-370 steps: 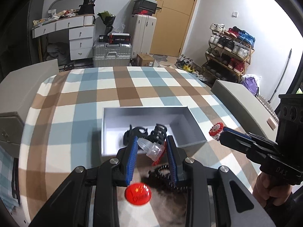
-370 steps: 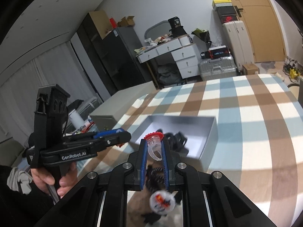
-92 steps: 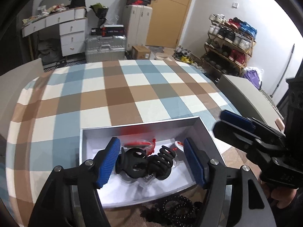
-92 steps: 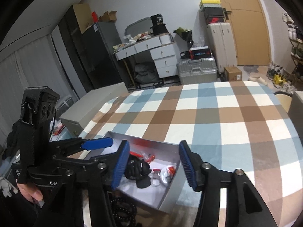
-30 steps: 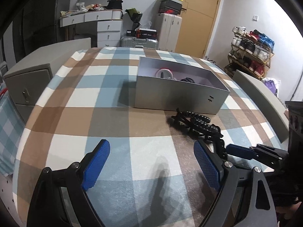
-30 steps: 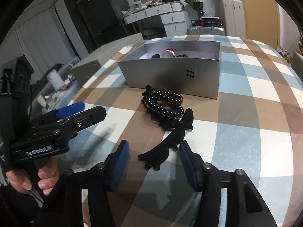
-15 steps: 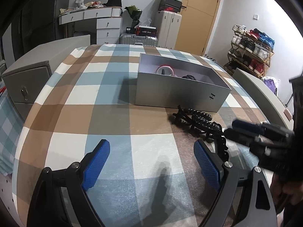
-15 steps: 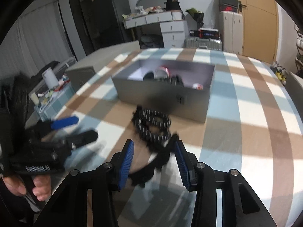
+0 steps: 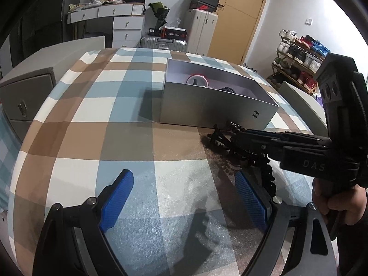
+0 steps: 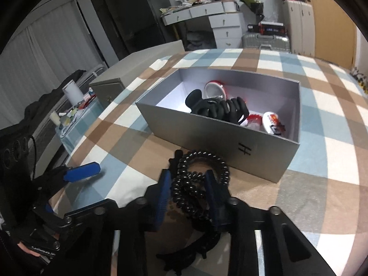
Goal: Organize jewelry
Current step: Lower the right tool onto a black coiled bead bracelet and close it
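The box [image 10: 207, 135] looks like matt silver card with a white paper lining. The coiled hair tie [image 10: 200, 184] is glossy black plastic. The checked tablecloth [image 9: 128, 138] is smooth with a faint sheen. The gripper pads [image 9: 117, 197] are ribbed blue rubber.

You have one silver box [image 10: 214, 135] on the one checked tablecloth [image 9: 96, 124]. Inside the box you can count one black claw clip [image 10: 218, 109], one red-rimmed round piece [image 10: 215, 89] against the far wall, and two smaller red-and-white pieces [image 10: 271, 120] near the right end. Outside the box there is one black coiled hair tie [image 10: 197, 179] and one flat black clip [image 10: 184, 255] beneath it. You hold two grippers, the left gripper [image 9: 184, 197] and the right gripper [image 10: 187, 193].
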A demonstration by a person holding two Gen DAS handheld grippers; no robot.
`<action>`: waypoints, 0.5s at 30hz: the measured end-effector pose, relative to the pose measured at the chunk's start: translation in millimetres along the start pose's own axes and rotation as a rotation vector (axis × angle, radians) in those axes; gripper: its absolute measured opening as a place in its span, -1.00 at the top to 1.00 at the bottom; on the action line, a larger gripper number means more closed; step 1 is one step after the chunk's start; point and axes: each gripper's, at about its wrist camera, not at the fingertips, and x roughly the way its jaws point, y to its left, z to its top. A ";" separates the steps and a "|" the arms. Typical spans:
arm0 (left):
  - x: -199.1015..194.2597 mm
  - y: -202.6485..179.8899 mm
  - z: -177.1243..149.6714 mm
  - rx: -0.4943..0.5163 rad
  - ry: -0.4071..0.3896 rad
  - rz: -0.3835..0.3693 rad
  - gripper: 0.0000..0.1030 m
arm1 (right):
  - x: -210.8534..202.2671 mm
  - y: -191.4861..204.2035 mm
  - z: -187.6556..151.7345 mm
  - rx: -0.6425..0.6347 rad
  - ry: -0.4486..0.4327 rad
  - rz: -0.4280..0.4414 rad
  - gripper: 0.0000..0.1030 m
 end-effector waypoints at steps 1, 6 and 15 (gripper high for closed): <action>0.8 0.0 0.0 -0.001 0.005 -0.002 -0.69 | -1.2 -0.3 -0.3 0.001 -0.002 0.002 0.60; 2.6 -1.3 0.4 -0.008 0.016 -0.008 -0.69 | -10.8 -0.9 -2.7 0.010 -0.038 0.020 0.68; -2.8 -15.6 4.1 0.048 -0.011 -0.060 -0.69 | -30.4 -16.2 -4.4 0.093 -0.120 0.066 1.00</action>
